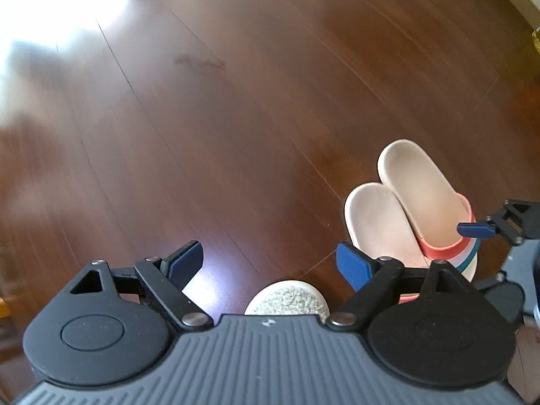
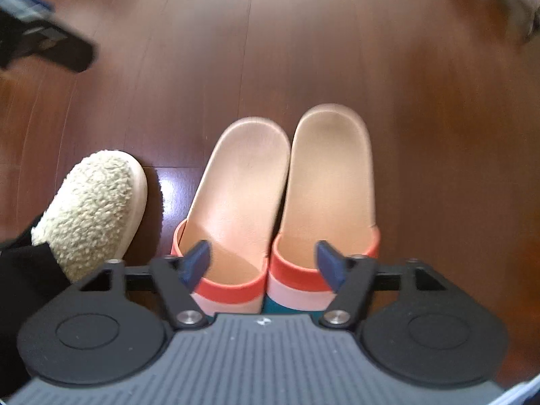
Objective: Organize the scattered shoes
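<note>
While two beige slides (image 2: 287,195) with coral-striped straps lie side by side and touching on the wooden floor (image 2: 438,135), the right claw (image 2: 263,263) hangs wide open above their straps, gripping nothing; the left claw (image 1: 270,265), equally wide and empty, hovers over a fleecy slipper (image 1: 287,300).

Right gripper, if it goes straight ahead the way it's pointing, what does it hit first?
Probably the pair of slides: the open right gripper sits over their striped straps, the fingers straddling both. Depth is unclear, so it may pass just above them.
</note>
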### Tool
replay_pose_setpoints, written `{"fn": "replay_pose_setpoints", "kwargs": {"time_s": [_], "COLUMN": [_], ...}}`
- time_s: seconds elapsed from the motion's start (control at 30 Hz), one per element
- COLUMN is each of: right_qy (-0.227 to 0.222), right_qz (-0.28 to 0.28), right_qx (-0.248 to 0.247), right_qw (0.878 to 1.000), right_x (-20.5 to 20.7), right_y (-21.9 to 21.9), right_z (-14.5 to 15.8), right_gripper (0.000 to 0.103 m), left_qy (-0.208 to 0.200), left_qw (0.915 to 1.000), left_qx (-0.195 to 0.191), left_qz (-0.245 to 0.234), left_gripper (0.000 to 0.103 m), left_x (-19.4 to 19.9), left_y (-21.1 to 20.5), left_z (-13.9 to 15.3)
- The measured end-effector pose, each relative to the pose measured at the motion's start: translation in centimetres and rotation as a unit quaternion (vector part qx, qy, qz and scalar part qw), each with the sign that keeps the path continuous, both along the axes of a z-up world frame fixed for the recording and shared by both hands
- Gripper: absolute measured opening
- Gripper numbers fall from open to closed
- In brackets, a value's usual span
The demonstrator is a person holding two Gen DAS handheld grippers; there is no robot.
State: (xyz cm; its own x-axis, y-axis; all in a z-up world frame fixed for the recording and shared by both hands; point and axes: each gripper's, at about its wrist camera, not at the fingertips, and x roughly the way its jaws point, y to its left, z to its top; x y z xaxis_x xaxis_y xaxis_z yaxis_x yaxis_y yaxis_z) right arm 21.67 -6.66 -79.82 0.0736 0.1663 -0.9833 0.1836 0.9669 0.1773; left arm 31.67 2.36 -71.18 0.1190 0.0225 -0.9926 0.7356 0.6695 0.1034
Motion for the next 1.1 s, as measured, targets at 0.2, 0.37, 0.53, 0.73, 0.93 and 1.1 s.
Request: {"fn": "replay_pose_setpoints", "kwargs": {"time_s": [0.2, 0.37, 0.53, 0.73, 0.93, 1.1], "right_qy": [0.030, 0.046, 0.160, 0.181, 0.140, 0.091], "right_qz": [-0.044, -0.067, -0.086, -0.039, -0.114, -0.155], "right_qx": [0.029, 0.021, -0.016, -0.037, -0.044, -0.071], "right_qw": [0.998, 0.996, 0.983, 0.982, 0.983, 0.981], "right_x": [-1.3, -0.6, 1.8, 2.1, 1.6, 2.5], "right_y": [-0.7, -1.2, -1.0, 1.1, -7.8, -16.0], "right_z": [-0.9, -1.6, -4.8, -5.3, -3.5, -1.9], "right_gripper": [0.072, 0.052, 0.040, 0.014, 0.003, 0.003], "left_qy": [0.015, 0.021, 0.019, 0.022, 0.016, -0.003], "left_qw": [0.9998, 0.9995, 0.9997, 0.9997, 0.9995, 0.9973], "left_qx": [-0.015, -0.024, -0.017, 0.005, 0.009, -0.023], "left_qz": [-0.002, -0.004, -0.001, -0.001, -0.025, -0.069], "left_gripper": [0.088, 0.088, 0.088, 0.088, 0.088, 0.088], "left_x": [-1.3, -1.9, -1.9, -1.8, -1.9, -2.3], "left_y": [-0.9, -1.7, -1.6, -1.4, -4.6, -10.7], "left_z": [-0.4, -0.5, -1.1, -1.7, -1.0, -0.7]}}
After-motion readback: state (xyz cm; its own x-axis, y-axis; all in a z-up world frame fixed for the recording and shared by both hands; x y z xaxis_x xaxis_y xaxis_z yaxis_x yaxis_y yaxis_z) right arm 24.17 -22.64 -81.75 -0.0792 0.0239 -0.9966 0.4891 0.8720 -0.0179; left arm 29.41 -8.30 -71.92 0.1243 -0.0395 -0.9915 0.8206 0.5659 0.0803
